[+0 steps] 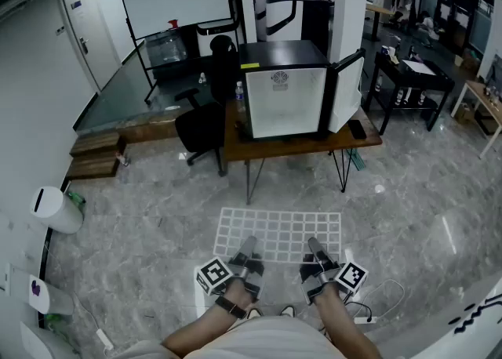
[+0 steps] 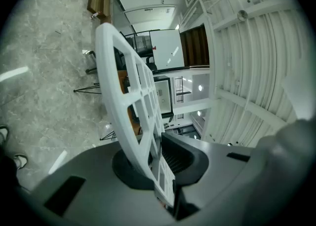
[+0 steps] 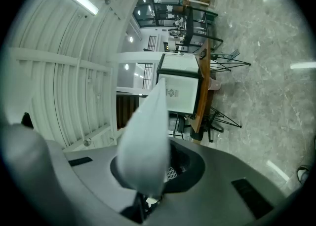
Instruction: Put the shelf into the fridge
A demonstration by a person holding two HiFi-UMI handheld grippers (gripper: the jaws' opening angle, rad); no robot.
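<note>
Left hand-held gripper (image 1: 249,246), right hand-held gripper (image 1: 314,248) each pinch one shelf (image 1: 278,228); one fridge (image 1: 282,103) ahead.

**Hidden and Indistinct Regions**

Right gripper view: the shelf (image 3: 143,141) is a blurred white wedge (very near the lens). Head view: its near edge lies beneath the left tongs (image 1: 249,248) and right tongs (image 1: 314,249); forearms (image 1: 208,324) are cropped below.

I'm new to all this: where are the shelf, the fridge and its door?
shelf (image 1: 278,230), head view, middle of the grid.
fridge (image 1: 278,55), head view, its black top.
fridge door (image 1: 346,92), head view, its white face.
</note>
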